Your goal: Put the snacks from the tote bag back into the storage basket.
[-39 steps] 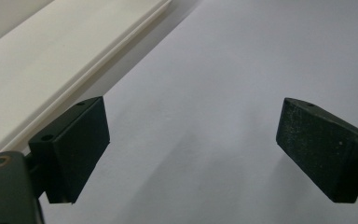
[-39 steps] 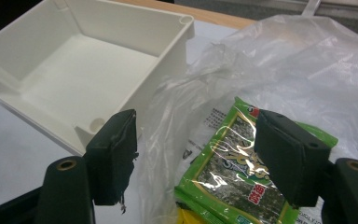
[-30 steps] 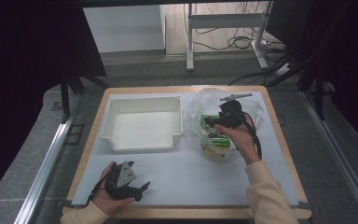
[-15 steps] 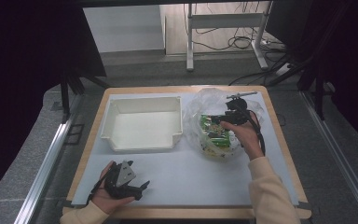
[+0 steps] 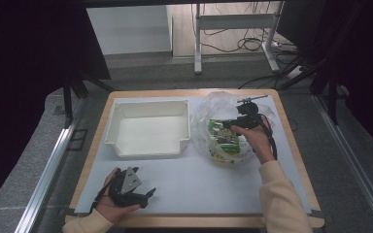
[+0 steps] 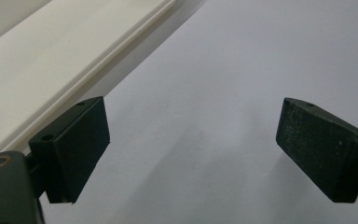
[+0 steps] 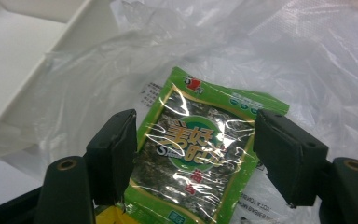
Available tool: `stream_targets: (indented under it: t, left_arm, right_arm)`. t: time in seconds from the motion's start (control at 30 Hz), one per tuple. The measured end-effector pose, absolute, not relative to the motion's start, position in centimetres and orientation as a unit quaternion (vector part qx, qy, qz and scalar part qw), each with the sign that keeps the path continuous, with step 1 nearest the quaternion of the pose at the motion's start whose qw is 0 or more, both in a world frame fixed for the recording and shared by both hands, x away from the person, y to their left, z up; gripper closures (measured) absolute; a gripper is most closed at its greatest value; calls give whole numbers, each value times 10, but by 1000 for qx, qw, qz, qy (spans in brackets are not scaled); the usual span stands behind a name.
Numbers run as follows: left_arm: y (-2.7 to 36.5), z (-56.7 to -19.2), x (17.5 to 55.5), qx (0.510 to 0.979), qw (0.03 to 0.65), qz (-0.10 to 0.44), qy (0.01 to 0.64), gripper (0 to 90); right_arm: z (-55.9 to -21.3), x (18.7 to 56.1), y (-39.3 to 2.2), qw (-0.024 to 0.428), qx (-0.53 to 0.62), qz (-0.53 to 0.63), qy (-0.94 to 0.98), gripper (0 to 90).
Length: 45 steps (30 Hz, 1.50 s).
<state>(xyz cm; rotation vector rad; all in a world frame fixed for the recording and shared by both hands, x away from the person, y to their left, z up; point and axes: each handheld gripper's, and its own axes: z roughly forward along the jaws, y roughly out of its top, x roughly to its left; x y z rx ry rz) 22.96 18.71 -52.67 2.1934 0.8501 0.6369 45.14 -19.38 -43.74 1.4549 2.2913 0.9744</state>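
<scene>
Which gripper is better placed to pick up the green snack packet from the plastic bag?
The right gripper: its open jaws straddle the green snack packet in the plastic bag. The left gripper rests far off, near the table's front edge.

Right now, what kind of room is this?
Probably a lab or workshop set up for recording. A table sits between dark curtains, cables lie on the floor, and the right gripper carries a camera.

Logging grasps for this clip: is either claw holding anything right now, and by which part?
Nothing is held. The right claw stands open, straddling the green snack packet without clamping it; the left claw is open over the bare table.
</scene>
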Motion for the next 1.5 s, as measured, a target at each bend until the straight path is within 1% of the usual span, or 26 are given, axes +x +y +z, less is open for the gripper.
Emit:
stream_targets:
  t: [0.37,0.83,1.0,1.23,1.5]
  left_arm:
    - [188,-526,230,844,346,246,329,96]
    - [188,-526,230,844,345,246,329,96]
    - [188,-527,230,844,345,245,329,96]
    - [188,-526,230,844,345,245,329,96]
    - [188,-527,230,844,345,245,329,96]
  right_arm:
    - [-447,459,-197,128,515,312,788,322]
    - [-461,467,-200,123,535,290,784,361]
    - [-462,467,-199,126,538,284,783,389]
    - [-466,472,-206,118,557,277,774,434]
    - [-472,477,-208,118,569,262,770,450]
